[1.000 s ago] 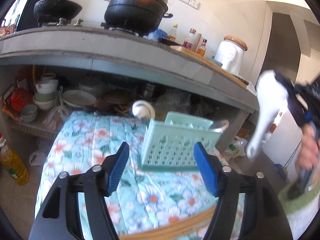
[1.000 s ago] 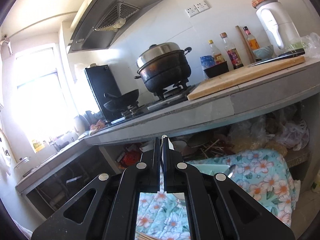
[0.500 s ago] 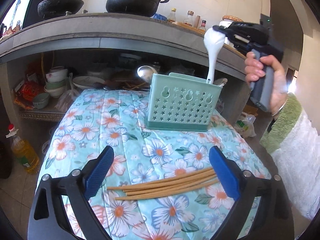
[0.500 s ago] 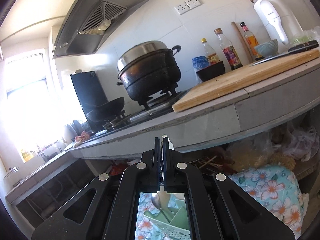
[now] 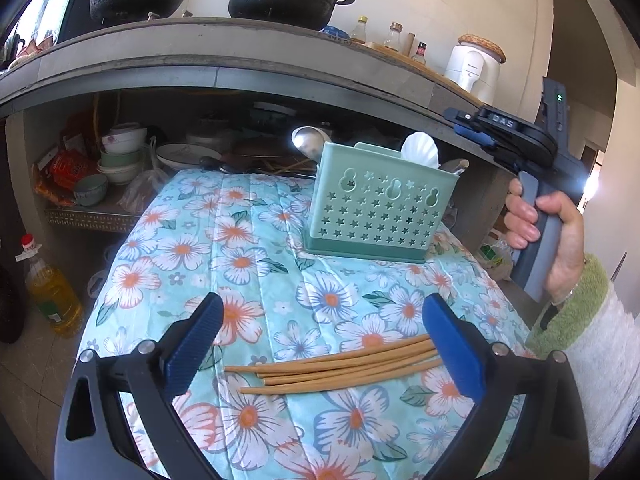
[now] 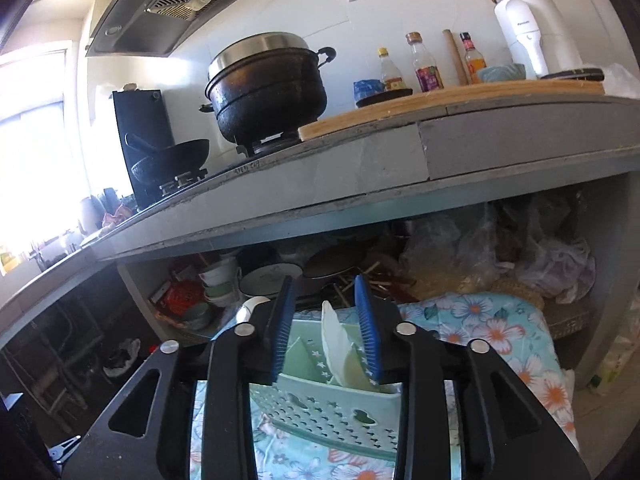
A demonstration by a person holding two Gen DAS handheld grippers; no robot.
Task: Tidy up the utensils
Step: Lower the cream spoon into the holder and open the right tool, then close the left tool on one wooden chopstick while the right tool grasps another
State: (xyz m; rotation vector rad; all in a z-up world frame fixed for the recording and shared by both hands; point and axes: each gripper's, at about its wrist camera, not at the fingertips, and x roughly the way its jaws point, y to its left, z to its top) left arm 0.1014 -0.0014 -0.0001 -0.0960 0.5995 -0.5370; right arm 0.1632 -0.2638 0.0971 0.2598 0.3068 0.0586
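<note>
The left gripper hangs wide open and empty over the chopsticks, which lie on the near part of the floral cloth. Farther back stands the green caddy. Above it the right gripper is opening; the white spoon stands between its pads, released, resting in the caddy's right side.

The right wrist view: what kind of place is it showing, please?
Most likely a home kitchen. A blackened cooking pot sits on a gas stove under a range hood, sauce bottles stand on the counter, and bowls are stacked on the shelf below.
</note>
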